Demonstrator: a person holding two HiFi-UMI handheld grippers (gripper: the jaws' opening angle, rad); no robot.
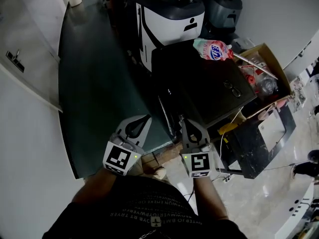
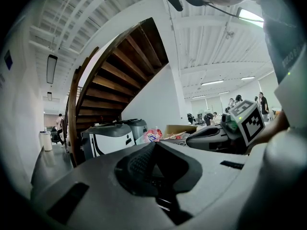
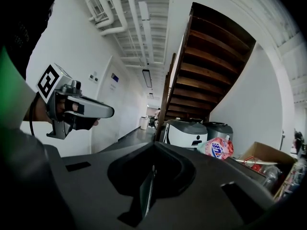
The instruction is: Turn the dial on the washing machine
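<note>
Both claws sit low and near, close to the body of the person carrying them. My left gripper (image 1: 143,119) is clenched: its jaws meet at the tip with nothing between them. My right gripper (image 1: 183,121) is clenched and empty as well, pads together. The washing machine (image 1: 199,86), a dark boxy unit with a flat top, stands just beyond the right gripper and a little to the right, and neither claw touches it. I cannot pick out its dial from here. A pink detergent pouch (image 1: 213,50) lies at its far edge, and an open cardboard box (image 1: 273,59) of clutter sits on its right. Farther off stands a white-and-black machine (image 1: 169,19) — beneath a wooden staircase (image 3: 211,66).
</note>
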